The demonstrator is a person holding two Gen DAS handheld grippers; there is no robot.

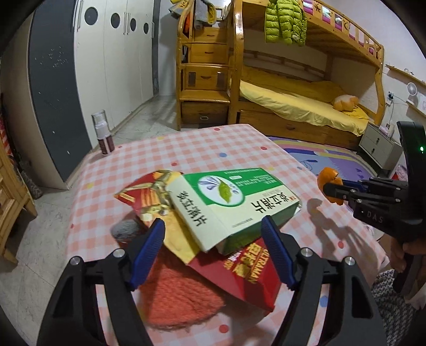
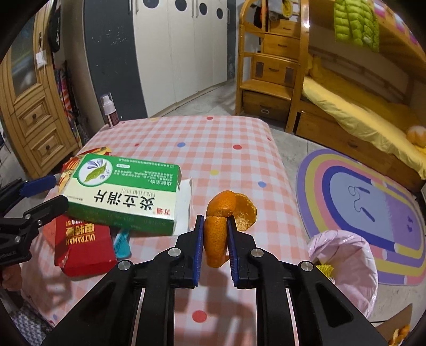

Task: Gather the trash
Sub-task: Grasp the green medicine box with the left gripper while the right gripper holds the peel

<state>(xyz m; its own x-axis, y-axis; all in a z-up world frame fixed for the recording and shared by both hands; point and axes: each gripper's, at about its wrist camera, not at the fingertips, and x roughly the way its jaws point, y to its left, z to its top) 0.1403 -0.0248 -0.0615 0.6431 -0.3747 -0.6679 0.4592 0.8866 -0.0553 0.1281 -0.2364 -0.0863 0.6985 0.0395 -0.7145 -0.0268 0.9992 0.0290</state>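
Right gripper first, closest to me — its blue pads are clamped on a curl of orange peel, and the peel is lifted clear of the checked tablecloth, its loose end fanning out above the fingertips. Just below and to the right of that hand, off the table edge, sits a bin lined with a pink bag, mouth open, something yellow showing inside.

Over to the left gripper — jaws spread wide, one blue finger on each side of the near end of the green-and-white medicine box. The pads do not look pressed against it; the box lies tilted on the pile. Under it is a red packet with "ULTRAMAN" printed on it, and beneath that a red-orange knitted piece spreads over the cloth. A second red and gold wrapper pokes out behind the box, and a grey fuzzy lump sits beside the left finger.

Further back — a spray bottle stands upright at the far left corner of the table. Beyond the table, the wooden bunk bed with a green puffer jacket hung from its rail, and a rainbow rug on the floor.
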